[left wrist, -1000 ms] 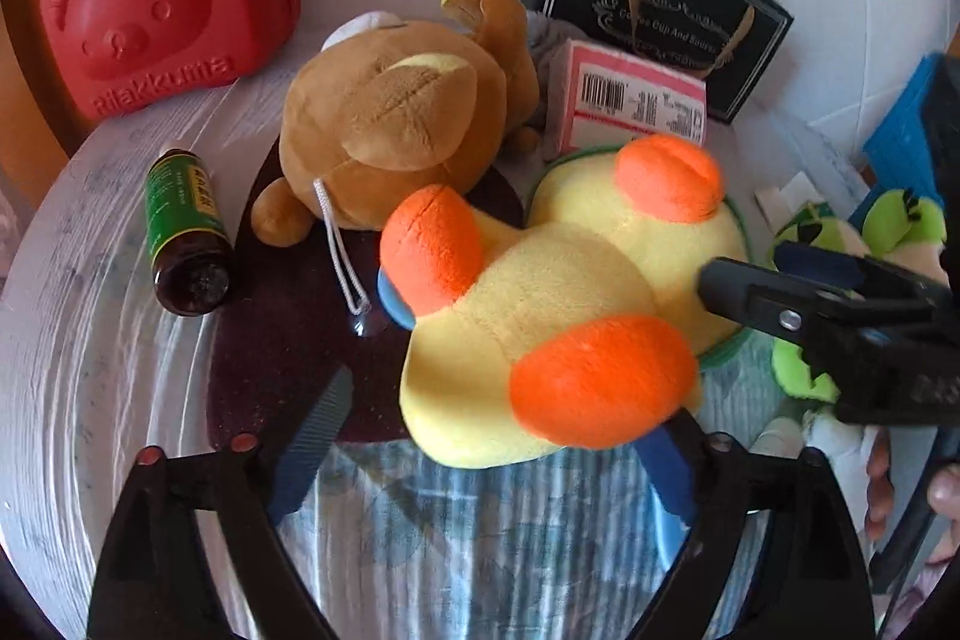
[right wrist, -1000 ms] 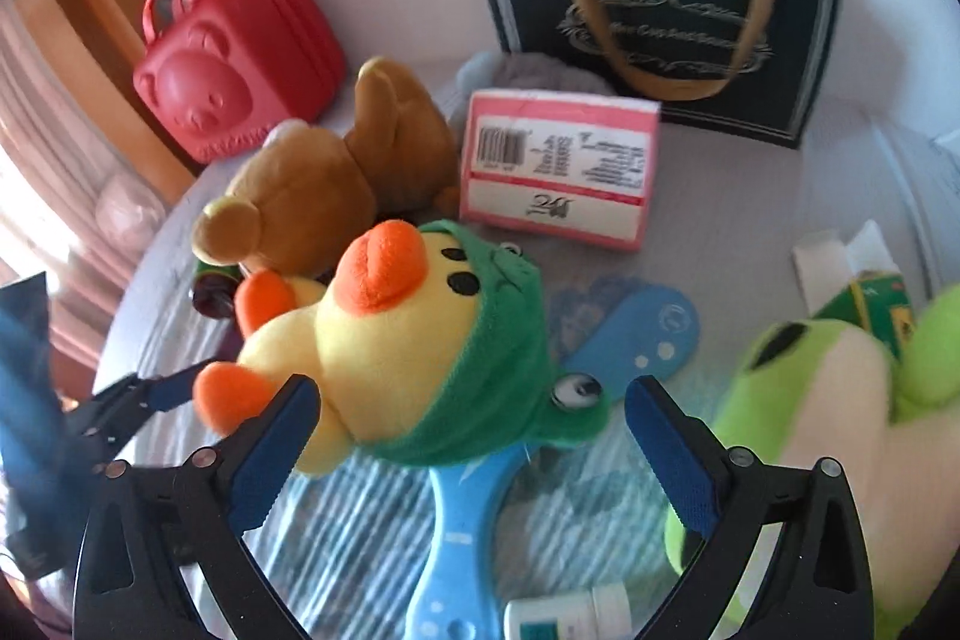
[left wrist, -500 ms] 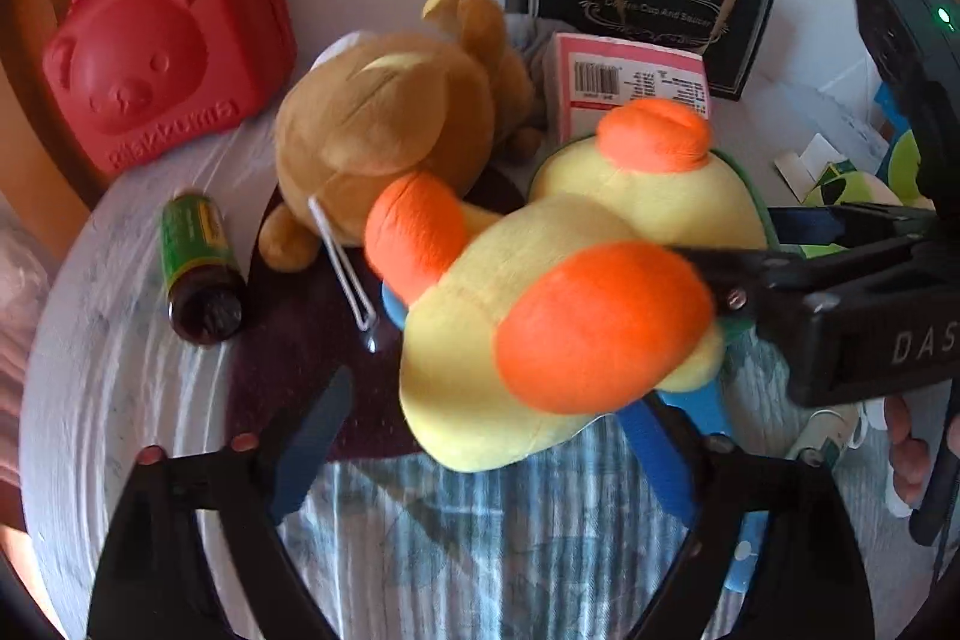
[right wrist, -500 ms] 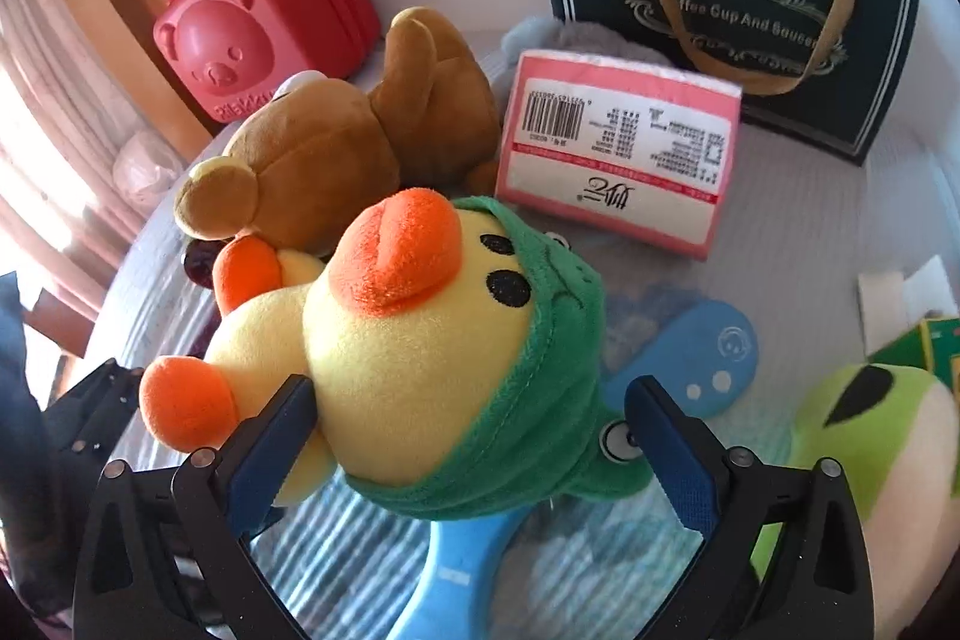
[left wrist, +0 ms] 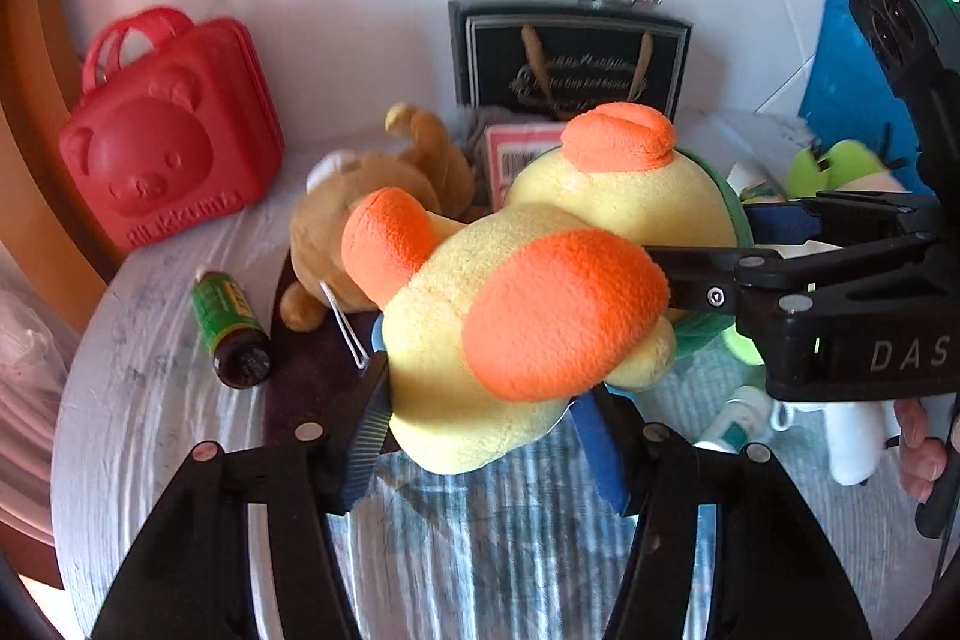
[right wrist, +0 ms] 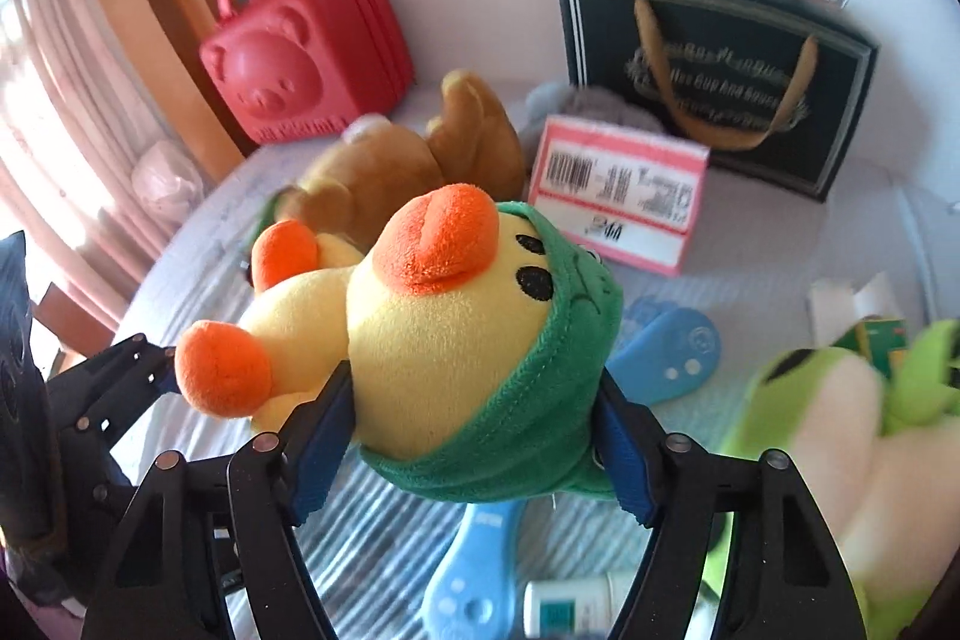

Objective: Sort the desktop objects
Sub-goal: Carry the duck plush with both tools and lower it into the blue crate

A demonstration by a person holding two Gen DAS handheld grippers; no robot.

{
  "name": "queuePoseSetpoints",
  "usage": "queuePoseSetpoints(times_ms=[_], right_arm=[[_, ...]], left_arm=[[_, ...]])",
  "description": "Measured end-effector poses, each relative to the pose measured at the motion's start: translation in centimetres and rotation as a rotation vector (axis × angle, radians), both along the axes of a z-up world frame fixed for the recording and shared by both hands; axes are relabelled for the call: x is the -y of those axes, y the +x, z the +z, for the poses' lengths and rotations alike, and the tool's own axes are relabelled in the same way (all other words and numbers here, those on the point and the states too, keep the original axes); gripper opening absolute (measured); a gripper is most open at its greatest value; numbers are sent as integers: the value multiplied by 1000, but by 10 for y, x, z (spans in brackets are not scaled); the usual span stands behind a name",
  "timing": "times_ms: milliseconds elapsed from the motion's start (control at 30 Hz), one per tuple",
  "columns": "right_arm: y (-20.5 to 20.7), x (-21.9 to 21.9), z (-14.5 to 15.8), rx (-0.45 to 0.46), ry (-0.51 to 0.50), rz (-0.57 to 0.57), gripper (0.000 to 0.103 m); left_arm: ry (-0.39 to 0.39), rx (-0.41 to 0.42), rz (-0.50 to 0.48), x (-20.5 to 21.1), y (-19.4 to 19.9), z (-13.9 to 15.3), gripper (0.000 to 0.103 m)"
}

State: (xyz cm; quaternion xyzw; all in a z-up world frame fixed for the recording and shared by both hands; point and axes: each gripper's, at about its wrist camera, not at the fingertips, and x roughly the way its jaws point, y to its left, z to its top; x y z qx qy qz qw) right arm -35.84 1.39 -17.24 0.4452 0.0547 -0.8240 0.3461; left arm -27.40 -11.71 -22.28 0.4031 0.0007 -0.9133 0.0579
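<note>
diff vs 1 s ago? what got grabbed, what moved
Both grippers closed on the duck plush: the left gripper now pinches its body, the right gripper its green-hooded head, and the duck has come up off the cloth. Both were open around it a second ago. Unmoved: brown bear, red bear case, pink box, black gift bag, green bottle.

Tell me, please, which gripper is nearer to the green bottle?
Left. The left gripper, shut on the duck, has the green bottle lying beside it; the right gripper clamps the duck's far, hooded end.
</note>
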Motion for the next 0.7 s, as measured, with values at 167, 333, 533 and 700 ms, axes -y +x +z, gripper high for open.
queuePoseSetpoints(times_ms=[167, 333, 533, 700], right_arm=[[35, -26, 59, -105, -39, -40, 73], [83, -64, 121, -234, -60, -121, 73], [157, -138, 191, -402, -66, -305, 73], [205, -216, 228, -493, -48, -477, 73]], left_arm=[[-30, -112, -45, -25, 22, 86, 57], [-47, -245, -131, -66, 63, 157, 57], [-26, -385, -308, -136, 101, 221, 57], [2, -450, -485, -214, 113, 252, 57]])
